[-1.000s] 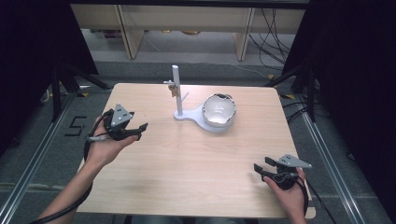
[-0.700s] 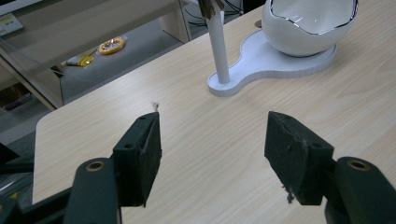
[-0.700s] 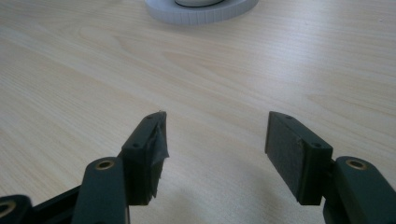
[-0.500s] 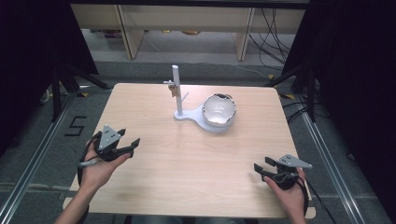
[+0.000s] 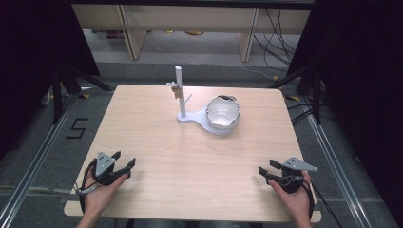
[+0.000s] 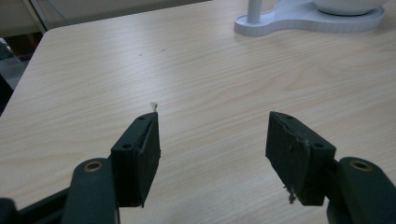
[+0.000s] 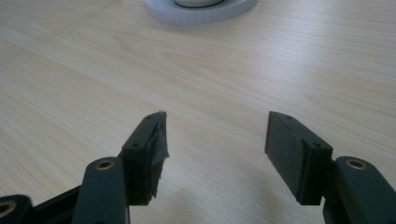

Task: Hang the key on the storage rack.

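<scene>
A white stand (image 5: 182, 97) with an upright post rises at the back middle of the wooden table (image 5: 190, 156). A small tan piece hangs on the post. The stand's round base holds a shiny bowl (image 5: 222, 111). My left gripper (image 5: 124, 160) rests open at the table's front left, with nothing between its jaws. My right gripper (image 5: 267, 168) is open at the front right, also holding nothing. In the left gripper view the gripper (image 6: 212, 140) points toward the stand base (image 6: 299, 16). In the right gripper view the gripper (image 7: 215, 140) faces the round base (image 7: 201, 11).
Black curtains and stand legs flank the table on both sides. A shelf unit and cables lie on the floor behind it. A "5" is marked on the floor (image 5: 76, 128) to the left.
My left gripper has come toward the front edge of the table and settled low at the front left. The right gripper has stayed in place.
</scene>
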`<state>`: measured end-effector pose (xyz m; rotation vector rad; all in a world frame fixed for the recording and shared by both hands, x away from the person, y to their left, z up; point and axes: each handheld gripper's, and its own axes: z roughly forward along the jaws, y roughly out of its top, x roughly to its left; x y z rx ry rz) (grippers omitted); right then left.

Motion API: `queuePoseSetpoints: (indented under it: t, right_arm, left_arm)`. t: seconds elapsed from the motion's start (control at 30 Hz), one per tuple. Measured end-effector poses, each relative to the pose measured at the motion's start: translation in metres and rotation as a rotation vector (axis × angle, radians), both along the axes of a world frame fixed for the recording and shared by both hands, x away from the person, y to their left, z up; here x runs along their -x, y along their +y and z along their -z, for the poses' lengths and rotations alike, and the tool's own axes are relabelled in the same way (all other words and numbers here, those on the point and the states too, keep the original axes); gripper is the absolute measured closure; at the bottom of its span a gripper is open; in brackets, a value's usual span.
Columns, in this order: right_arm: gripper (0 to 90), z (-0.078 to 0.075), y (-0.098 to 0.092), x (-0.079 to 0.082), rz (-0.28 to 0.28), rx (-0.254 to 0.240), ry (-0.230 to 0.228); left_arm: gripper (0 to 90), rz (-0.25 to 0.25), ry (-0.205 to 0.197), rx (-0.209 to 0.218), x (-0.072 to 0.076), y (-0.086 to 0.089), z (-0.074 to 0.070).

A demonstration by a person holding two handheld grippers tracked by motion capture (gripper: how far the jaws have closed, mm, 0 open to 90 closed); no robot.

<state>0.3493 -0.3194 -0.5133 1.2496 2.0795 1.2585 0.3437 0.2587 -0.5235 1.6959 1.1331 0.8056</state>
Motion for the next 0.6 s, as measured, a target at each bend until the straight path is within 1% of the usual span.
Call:
queuePoseSetpoints:
  t: [0.03, 0.07, 0.1, 0.13, 0.2, 0.23, 0.3, 0.33, 0.37, 0.4, 0.43, 0.47, 0.5, 0.53, 0.57, 0.6]
  right_arm:
    - [39.7, -0.0004, -0.0006, 0.0001, -0.002, 0.005, 0.001]
    - [39.7, -0.0004, -0.0006, 0.0001, -0.002, 0.005, 0.001]
    - [39.7, -0.0004, -0.0008, 0.0001, -0.002, 0.004, 0.0]
    - [39.8, -0.0003, -0.0008, 0.0, -0.003, 0.005, 0.002]
    - [39.9, 0.0004, 0.0002, -0.0005, -0.003, 0.004, 0.0]
    - [40.0, 0.0002, -0.0001, -0.0005, -0.008, 0.013, -0.001]
    - [40.1, 0.0004, 0.0003, -0.0007, -0.013, 0.013, 0.002]
    - [40.1, 0.0014, 0.0029, -0.0002, 0.007, -0.007, 0.019]
    - [40.1, 0.0002, 0.0025, 0.001, 0.013, -0.004, 0.039]
    - [40.2, -0.0004, 0.0038, 0.0029, 0.022, -0.029, 0.058]
    - [40.2, 0.0003, 0.0021, 0.001, 0.009, -0.019, 0.034]
    - [40.2, 0.0009, 0.0012, 0.0002, 0.004, -0.012, 0.02]
    - [40.2, 0.0009, 0.0012, 0.0002, 0.004, -0.012, 0.02]
    - [40.2, 0.0003, 0.001, 0.0008, 0.004, -0.02, 0.025]
    - [40.2, 0.0005, 0.0005, 0.0001, -0.004, -0.015, 0.02]
    - [40.2, 0.0005, 0.0004, 0.0001, -0.003, -0.017, 0.021]
  left_arm:
    - [34.7, -0.008, 0.0, 0.01, 0.0003, -0.0001, 0.0004]
    - [34.1, -0.008, 0.0, 0.01, 0.0003, -0.0001, 0.0004]
    - [33.7, -0.01, -0.035, 0.011, 0.0012, 0.0009, 0.0]
    - [33.4, -0.016, -0.037, 0.014, 0.0011, 0.0005, 0.0002]
    - [32.6, -0.025, -0.05, 0.006, 0.0024, -0.0004, 0.0003]
    - [32.3, -0.025, -0.052, -0.007, 0.0034, -0.0011, 0.0001]
    - [32.0, -0.015, -0.07, -0.025, 0.0043, -0.0029, 0.0005]
    - [32.1, -0.013, -0.073, -0.029, 0.0047, -0.0037, 0.0007]
    - [32.1, -0.016, -0.078, -0.03, 0.005, -0.0044, 0.0008]
    - [32.1, -0.015, -0.078, -0.033, 0.0051, -0.0043, 0.0007]
    - [32.1, -0.016, -0.079, -0.028, 0.005, -0.0041, 0.0008]
    - [32.1, -0.017, -0.078, -0.025, 0.0053, -0.0034, 0.0006]
    - [32.2, -0.017, -0.078, -0.025, 0.0053, -0.0034, 0.0006]
    - [32.2, -0.022, -0.076, -0.018, 0.0054, -0.0029, 0.0004]
    - [32.1, -0.022, -0.077, 0.001, 0.0053, -0.0013, 0.0005]
    - [32.1, -0.022, -0.077, 0.001, 0.0053, -0.0013, 0.0005]
